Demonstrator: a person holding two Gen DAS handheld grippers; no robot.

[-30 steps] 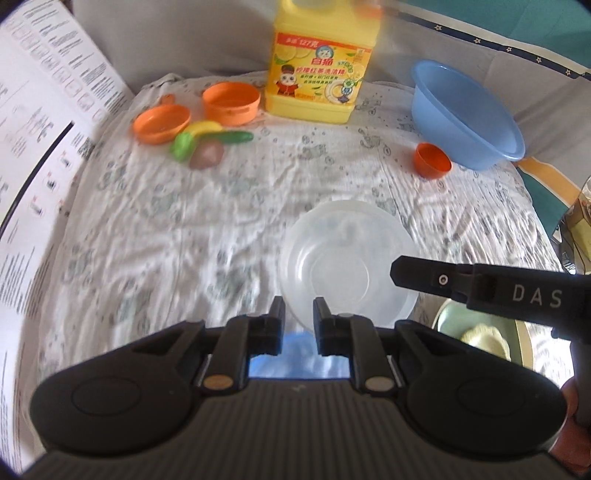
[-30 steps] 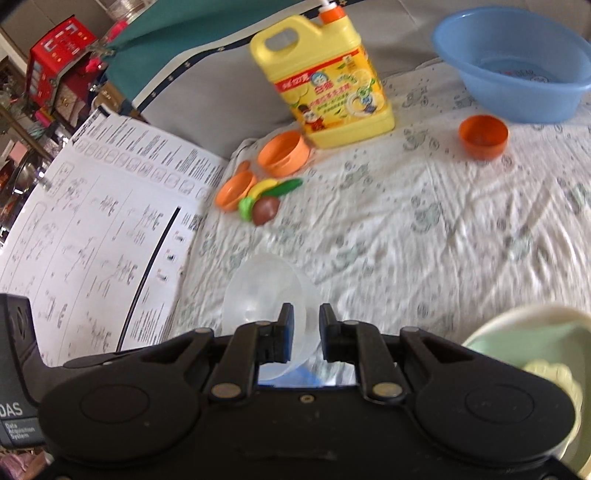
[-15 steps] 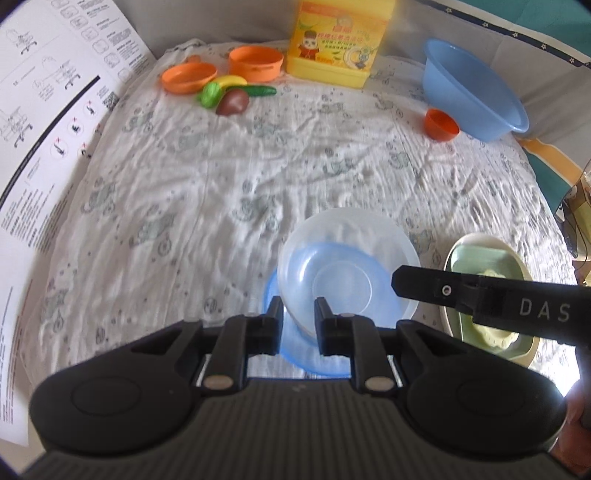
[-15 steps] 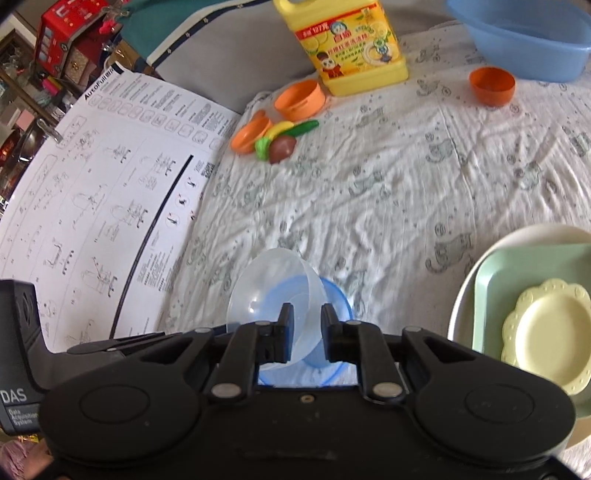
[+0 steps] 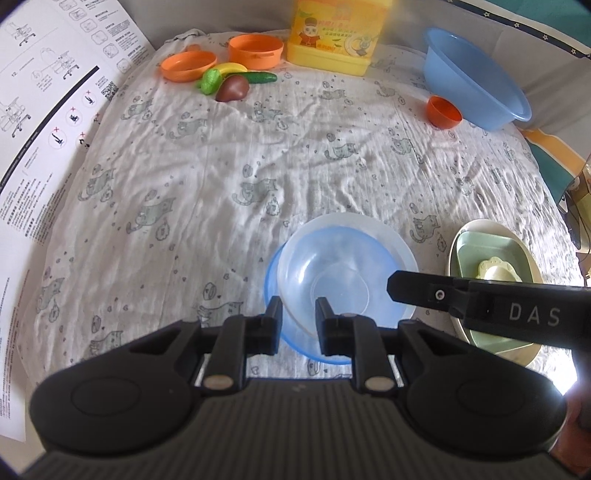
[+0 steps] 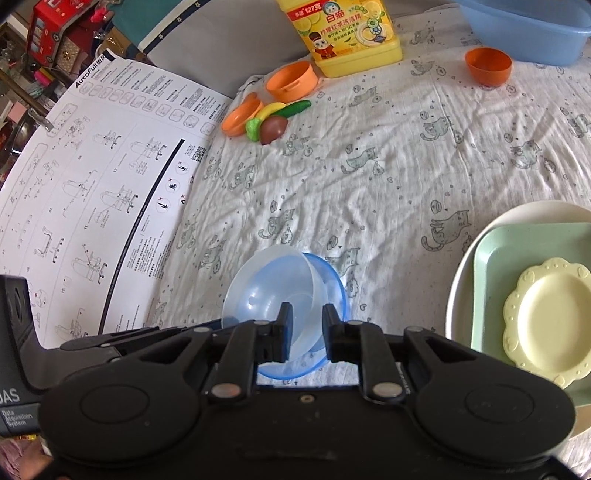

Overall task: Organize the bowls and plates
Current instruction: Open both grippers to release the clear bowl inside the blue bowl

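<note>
Left wrist view takes in a cat-print cloth (image 5: 295,166), with a printed sheet (image 5: 37,110) along its left edge. The right wrist view shows "AutoFull" at that sheet's top and a red box (image 6: 48,26) beyond it, which the left view lacks. At the far side stand a blue basin (image 5: 472,85) and a yellow jug (image 5: 332,37). Only the right view catches the "127" on the jug's label.

At the right lies a white dish (image 5: 480,227) holding a green tray (image 5: 476,254) and a yellow plate (image 5: 495,267).

Near the cameras the clear bowl (image 5: 332,258) sits askew inside the blue bowl (image 5: 271,280). The left gripper (image 5: 297,306) is clenched on the clear bowl's near rim. The right gripper (image 6: 304,314) straddles the opposite rim with its jaws opening. Its body reads "DAS" in the left view. The left one's reads "Data Acquisition System" in the right view.

Smaller still are two orange dishes (image 5: 188,64), an orange cup (image 5: 443,110) and toy food (image 5: 232,79).
</note>
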